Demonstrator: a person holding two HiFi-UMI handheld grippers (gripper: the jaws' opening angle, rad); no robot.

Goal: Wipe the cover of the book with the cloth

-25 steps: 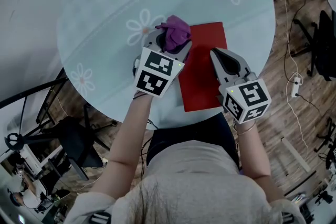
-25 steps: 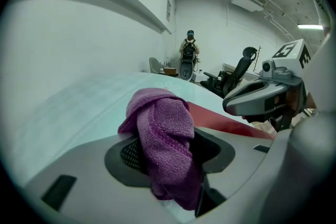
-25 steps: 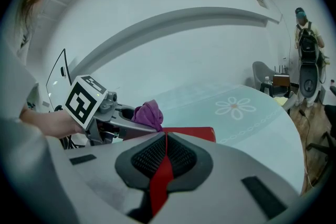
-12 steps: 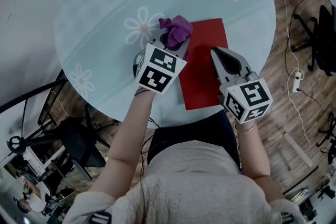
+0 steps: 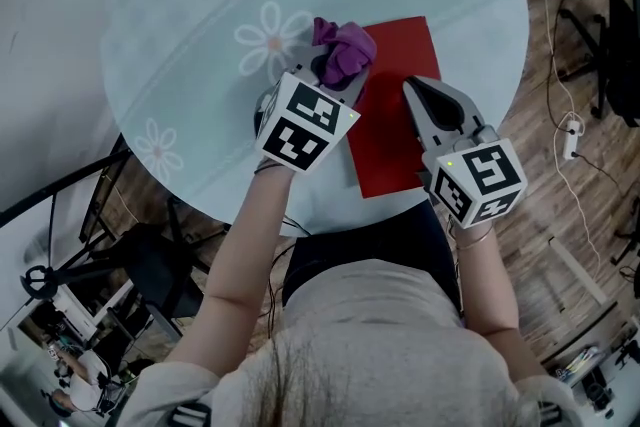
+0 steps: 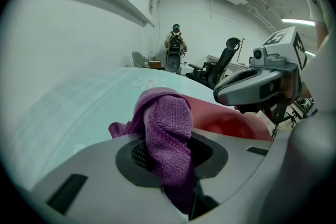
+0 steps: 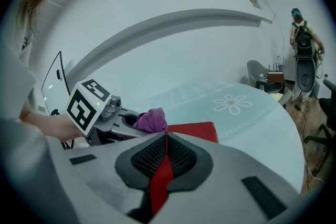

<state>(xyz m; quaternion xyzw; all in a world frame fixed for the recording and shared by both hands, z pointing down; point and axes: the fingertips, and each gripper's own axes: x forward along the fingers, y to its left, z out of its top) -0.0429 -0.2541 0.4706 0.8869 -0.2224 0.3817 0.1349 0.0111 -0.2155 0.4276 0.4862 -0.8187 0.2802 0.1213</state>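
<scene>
**Left tongs clamped on cloth at book's far corner**

Nearest you, your right gripper (image 5: pixel 410 85) sits over the right half of the red book (image 5: pixel 388 140). Its jaws are together with nothing in them, and only a sliver of red cover shows past them. Your left gripper (image 5: pixel 336 80) is just beside the book's left edge. Its jaws have just been closing and now clamp the purple cloth (image 5: pixel 345 50), which bunches up out of them. The cloth is at the book's far left corner; can't tell if it touches the cover. The book lies flat near your edge of the round pale table (image 5: pixel 190 25) with daisy prints (image 5: pixel 268 40). Far back, a person (image 6: pixel 175 42) stands by an office chair (image 6: pixel 227 55).
</scene>
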